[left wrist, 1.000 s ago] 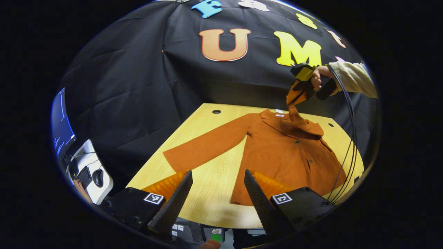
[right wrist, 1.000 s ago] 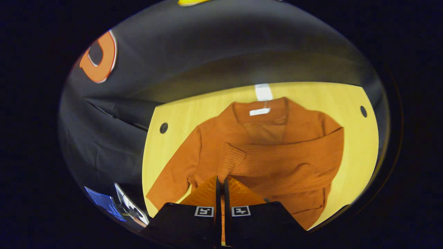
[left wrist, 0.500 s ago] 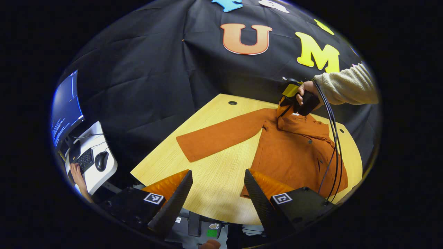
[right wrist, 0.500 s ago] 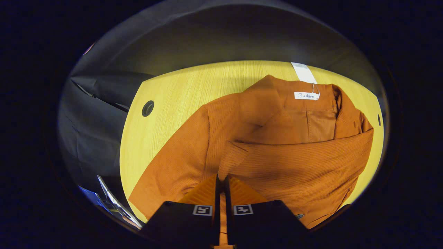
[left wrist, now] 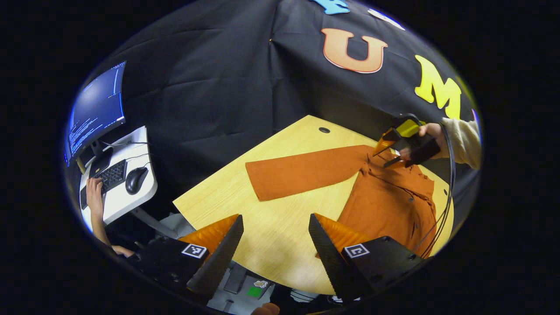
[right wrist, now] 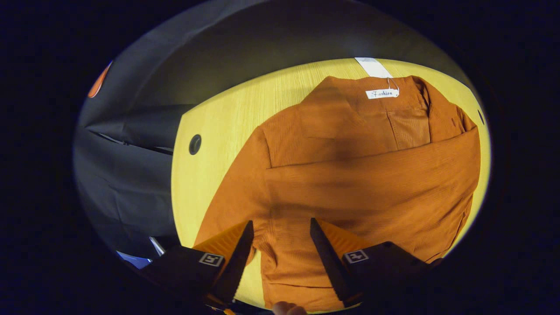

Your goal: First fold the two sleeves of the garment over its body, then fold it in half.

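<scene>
Left gripper view
- Left tongs (left wrist: 273,251): wide open, with nothing between the two fingers. They hang over the near edge of the tabletop.
- Tabletop (left wrist: 262,218): light yellow wood, with a small round hole near the far edge.
- Jacket (left wrist: 389,203): rust-orange, with dark buttons. It lies flat on the right part of the tabletop.
- Flat sleeve (left wrist: 306,173): one sleeve sticks out to the left and lies straight on the wood.
- Right tongs (left wrist: 385,156): a hand (left wrist: 431,135) in a cream sleeve holds them over the collar end of the jacket. The fingers stand apart.
- Side desk (left wrist: 118,192): small and white, off to the left, with a keyboard, a mouse (left wrist: 135,180) and a blue screen (left wrist: 96,109). Another person's hand rests by the keyboard.

Right gripper view
- Right tongs (right wrist: 279,245): open, just above the jacket cloth, with nothing squeezed between them.
- Jacket (right wrist: 350,144): it lies on the tabletop (right wrist: 218,127) with the collar at the far side and a white tag (right wrist: 382,93) inside the neck.
- Folded sleeve (right wrist: 372,175): one sleeve lies across the jacket's chest, from the right side to the left.
</scene>
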The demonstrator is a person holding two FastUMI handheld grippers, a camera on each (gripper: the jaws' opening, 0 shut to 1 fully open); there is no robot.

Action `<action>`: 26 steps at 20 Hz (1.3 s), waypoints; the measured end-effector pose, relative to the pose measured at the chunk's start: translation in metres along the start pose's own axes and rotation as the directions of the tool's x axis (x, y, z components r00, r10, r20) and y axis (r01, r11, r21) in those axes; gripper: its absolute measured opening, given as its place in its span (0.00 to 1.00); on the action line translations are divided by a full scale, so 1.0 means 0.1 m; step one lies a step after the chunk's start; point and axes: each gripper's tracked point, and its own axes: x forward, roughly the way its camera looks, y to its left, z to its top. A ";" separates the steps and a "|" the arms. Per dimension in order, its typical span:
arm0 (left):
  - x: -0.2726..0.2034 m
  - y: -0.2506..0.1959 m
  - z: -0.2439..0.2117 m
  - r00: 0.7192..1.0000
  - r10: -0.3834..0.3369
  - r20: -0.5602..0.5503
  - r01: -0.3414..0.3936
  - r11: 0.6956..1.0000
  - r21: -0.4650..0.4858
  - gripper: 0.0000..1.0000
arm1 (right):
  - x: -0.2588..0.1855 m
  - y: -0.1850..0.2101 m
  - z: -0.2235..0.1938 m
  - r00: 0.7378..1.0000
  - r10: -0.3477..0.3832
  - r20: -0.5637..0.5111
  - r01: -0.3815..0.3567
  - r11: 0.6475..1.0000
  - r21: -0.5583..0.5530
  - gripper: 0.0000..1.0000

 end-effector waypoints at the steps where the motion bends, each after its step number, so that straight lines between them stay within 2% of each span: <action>1: 0.04 0.02 0.05 1.000 0.011 -0.006 -0.011 1.000 -0.026 0.98 | -0.12 -0.04 -0.01 1.000 0.007 0.004 -0.007 1.000 -0.007 0.88; 3: 0.13 0.13 0.24 0.999 0.051 0.013 -0.050 0.997 -0.058 0.98 | -0.33 -0.12 -0.03 0.999 0.024 0.024 -0.023 1.000 -0.018 0.88; 5: 0.27 0.16 0.38 0.998 0.060 0.008 -0.059 0.994 -0.093 0.98 | -0.55 -0.25 -0.07 0.998 0.044 0.034 -0.043 0.999 -0.030 0.92; 7: 0.40 0.18 0.44 0.998 0.060 -0.034 -0.065 0.987 -0.144 0.98 | -0.77 -0.42 -0.18 0.997 0.061 0.038 -0.058 0.996 -0.061 0.89; 10: 0.64 0.23 0.48 0.993 0.059 -0.101 -0.080 0.974 -0.212 0.99 | -1.01 -0.81 -0.35 0.997 0.044 0.064 -0.037 0.993 -0.108 0.89; 13: 0.92 0.24 0.43 0.978 0.035 -0.206 -0.082 0.971 -0.224 0.99 | -1.26 -1.22 -0.60 0.996 0.014 0.088 -0.001 0.989 -0.146 0.88; 15: 1.06 0.25 0.37 0.955 0.021 -0.296 -0.088 0.972 -0.216 1.00 | -1.41 -1.47 -0.82 0.995 0.001 0.096 0.016 0.984 -0.176 0.89; 17: 1.17 0.18 0.37 0.930 -0.020 -0.368 -0.065 0.974 -0.216 0.99 | -1.57 -1.76 -1.07 0.995 -0.027 0.096 0.048 0.974 -0.220 0.89; 19: 1.28 0.22 0.34 0.900 -0.040 -0.434 -0.058 0.976 -0.210 0.99 | -1.74 -1.92 -1.25 0.993 -0.025 0.113 0.054 0.964 -0.260 0.89; 22: 1.40 0.25 0.32 0.862 -0.072 -0.502 -0.070 0.964 -0.258 1.00 | -1.91 -2.13 -1.41 0.989 -0.025 0.146 0.067 0.954 -0.292 0.89; 26: 1.52 0.19 0.23 0.794 -0.124 -0.595 -0.092 0.943 -0.319 0.99 | -2.10 -2.40 -1.57 0.985 -0.041 0.166 0.087 0.956 -0.281 0.89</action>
